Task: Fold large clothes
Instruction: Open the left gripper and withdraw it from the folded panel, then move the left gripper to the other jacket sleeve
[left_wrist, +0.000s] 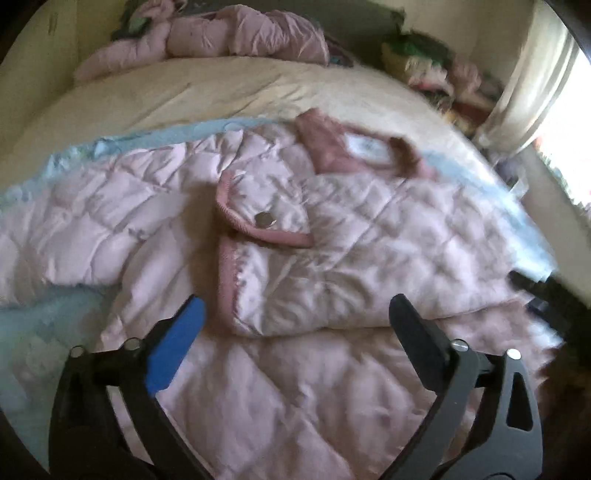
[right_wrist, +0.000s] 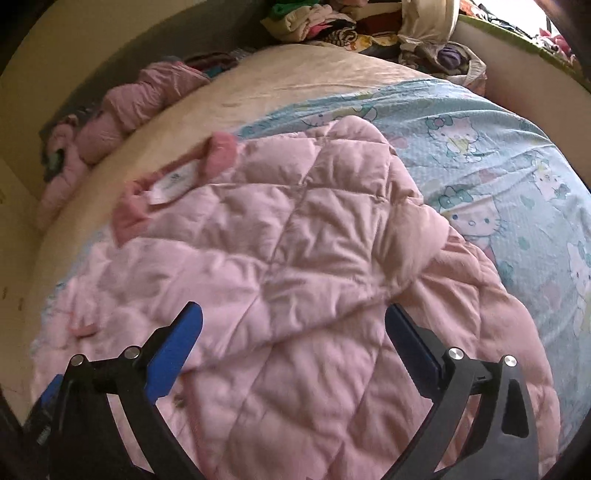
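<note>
A big pink puffy jacket (left_wrist: 332, 229) lies spread out on a bed (left_wrist: 184, 99). It rests on a light blue sheet (right_wrist: 498, 155) with little cat pictures on it, and past the sheet the bed cover is cream.

In the left wrist view, the far left shows the blue sheet peeking out from under the jacket. The left gripper (left_wrist: 295, 317) hangs over the near part of the jacket. Its two fingers are spread wide apart and nothing is between them, so it has let go. Just past the fingers, in the middle, one sleeve (left_wrist: 266, 266) is folded over the jacket's body. Its cuff has a darker pink edge and a round silver snap button (left_wrist: 263, 219). Farther back is the dark pink collar (left_wrist: 325, 147) with a white label inside. At the far side of the bed lies another pink jacket (left_wrist: 236, 40), all bunched up. To the right is a messy pile of clothes (left_wrist: 436, 70), then a bright window.

In the right wrist view, the collar sits on the left and the quilted jacket fills the middle. The right gripper (right_wrist: 293, 325) hovers above it, fingers wide apart and holding nothing. On the right the blue sheet is bare.
</note>
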